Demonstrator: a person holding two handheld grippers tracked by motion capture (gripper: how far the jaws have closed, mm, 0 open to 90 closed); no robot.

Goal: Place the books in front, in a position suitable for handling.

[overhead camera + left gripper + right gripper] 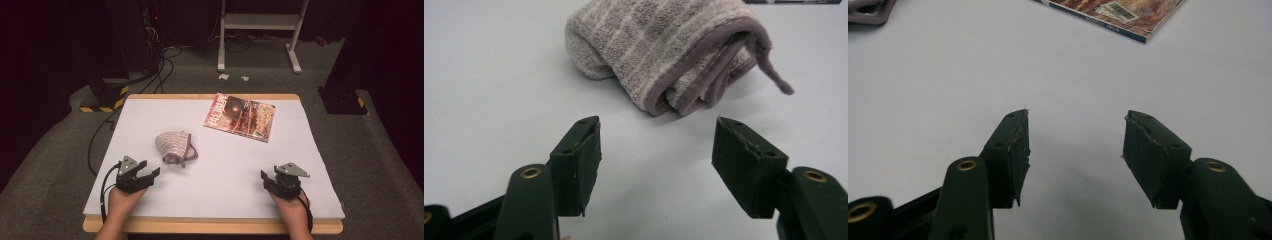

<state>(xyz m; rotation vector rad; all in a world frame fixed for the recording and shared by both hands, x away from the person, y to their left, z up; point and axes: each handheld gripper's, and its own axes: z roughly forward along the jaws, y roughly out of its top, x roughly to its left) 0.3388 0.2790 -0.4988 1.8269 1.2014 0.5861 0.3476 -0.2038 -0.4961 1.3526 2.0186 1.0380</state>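
A folded, striped mauve towel (175, 146) lies left of the table's middle, and in the left gripper view the towel (674, 52) sits just beyond the jaws, its purple-edged folds facing me. My left gripper (150, 172) rests near the front left, open and empty, a short way from the towel. A magazine (241, 117) with a red cover lies flat at the back centre; its corner (1120, 15) appears at the top of the right gripper view. Close to the front right edge, my right gripper (263, 176) is open over bare table.
The white table top (225, 165) has a wooden rim. A white metal stand (260, 30) and black cables (160, 70) are on the grey floor behind it. Black-and-yellow striped bases (102, 97) flank the table.
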